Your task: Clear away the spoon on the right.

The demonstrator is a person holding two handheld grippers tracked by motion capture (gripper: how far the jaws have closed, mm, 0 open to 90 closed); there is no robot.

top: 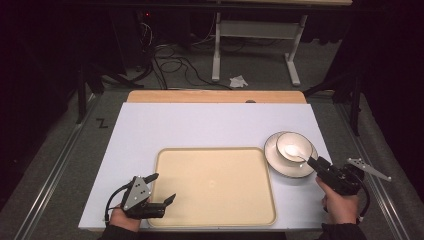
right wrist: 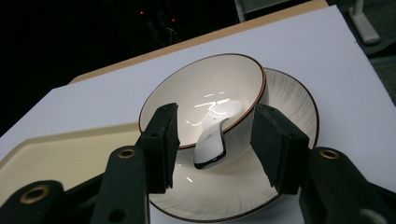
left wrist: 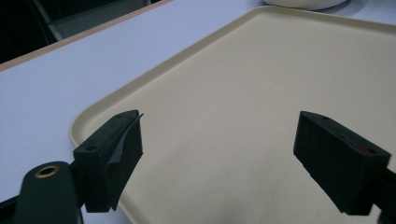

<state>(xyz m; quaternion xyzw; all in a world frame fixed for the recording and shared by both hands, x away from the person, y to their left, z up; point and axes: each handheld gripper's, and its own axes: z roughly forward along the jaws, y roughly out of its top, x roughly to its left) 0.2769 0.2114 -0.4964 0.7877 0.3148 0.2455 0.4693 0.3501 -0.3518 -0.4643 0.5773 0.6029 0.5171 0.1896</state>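
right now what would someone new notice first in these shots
Probably the white bowl with a dark rim, sitting on a matching plate at the right of the white table, with a white spoon leaning over its edge. The right gripper has its open jaws either side of the spoon handle, not pressing it. Next comes the big cream tray, bare, with the left gripper open over its near left corner.

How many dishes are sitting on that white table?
3: a cream rectangular plastic tray in front of the person, and to its right a white dark-rimmed saucer with a white dark-rimmed bowl on it, holding a white spoon.
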